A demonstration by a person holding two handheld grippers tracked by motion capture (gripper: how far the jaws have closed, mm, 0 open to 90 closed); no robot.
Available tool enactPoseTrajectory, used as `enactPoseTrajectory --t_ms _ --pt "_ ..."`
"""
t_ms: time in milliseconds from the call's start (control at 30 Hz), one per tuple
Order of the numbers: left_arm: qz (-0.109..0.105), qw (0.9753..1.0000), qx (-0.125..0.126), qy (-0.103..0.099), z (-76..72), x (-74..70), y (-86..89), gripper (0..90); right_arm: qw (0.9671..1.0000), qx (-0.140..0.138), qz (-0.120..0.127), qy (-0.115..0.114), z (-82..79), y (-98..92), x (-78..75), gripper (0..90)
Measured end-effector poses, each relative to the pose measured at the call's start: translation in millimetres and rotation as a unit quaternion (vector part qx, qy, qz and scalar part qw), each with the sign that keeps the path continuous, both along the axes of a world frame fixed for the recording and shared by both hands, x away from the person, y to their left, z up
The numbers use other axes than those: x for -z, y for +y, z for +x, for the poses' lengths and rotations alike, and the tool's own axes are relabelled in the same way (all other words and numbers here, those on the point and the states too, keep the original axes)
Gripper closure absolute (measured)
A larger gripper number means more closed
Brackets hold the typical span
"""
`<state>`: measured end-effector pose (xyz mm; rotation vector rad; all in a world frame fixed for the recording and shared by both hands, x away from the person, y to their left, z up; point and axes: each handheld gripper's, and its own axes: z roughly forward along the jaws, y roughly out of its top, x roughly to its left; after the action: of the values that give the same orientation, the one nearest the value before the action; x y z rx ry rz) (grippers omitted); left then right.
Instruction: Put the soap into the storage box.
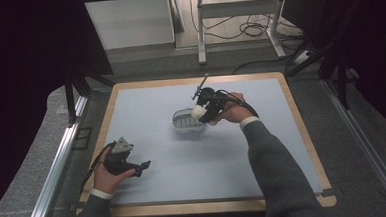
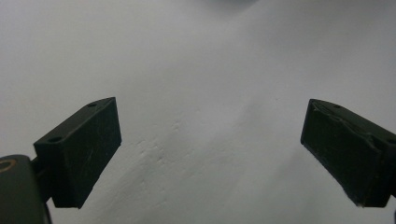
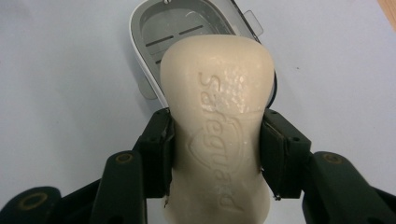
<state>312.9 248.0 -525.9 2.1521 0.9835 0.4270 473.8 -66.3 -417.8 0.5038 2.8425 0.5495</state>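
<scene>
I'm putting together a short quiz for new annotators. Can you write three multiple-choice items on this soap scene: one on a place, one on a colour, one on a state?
1. Where is the bar of soap?
A. Lying flat in the dish
B. Between the jaws of the right gripper, over the soap dish
C. On the mat beside the left gripper

2. What colour is the table mat?
A. Pale blue
B. Red
C. Green

3. How does the left gripper stand?
A. Shut on the soap
B. Shut on the dish
C. Open, with nothing between its jaws

Answers:
1 B, the right gripper view shows both jaws pressed on the bar's sides.
2 A, seen in the high view.
3 C, the left gripper view shows the jaws wide apart over bare mat.
</scene>
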Motion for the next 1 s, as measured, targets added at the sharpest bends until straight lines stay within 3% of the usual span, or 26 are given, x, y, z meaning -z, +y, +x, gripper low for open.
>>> enactPoseTrajectory --t_ms 433,1000 --pt "0.000 1.0000 0.001 0.000 0.1 0.1 0.1 5.5 0.9995 -0.029 -0.012 0.009 11.8 18.4 7.6 49.8" --pt "0.002 1.0000 0.001 0.000 0.2 0.0 0.6 5.5 0.9977 -0.064 -0.021 0.006 24.7 37.7 19.3 49.8"
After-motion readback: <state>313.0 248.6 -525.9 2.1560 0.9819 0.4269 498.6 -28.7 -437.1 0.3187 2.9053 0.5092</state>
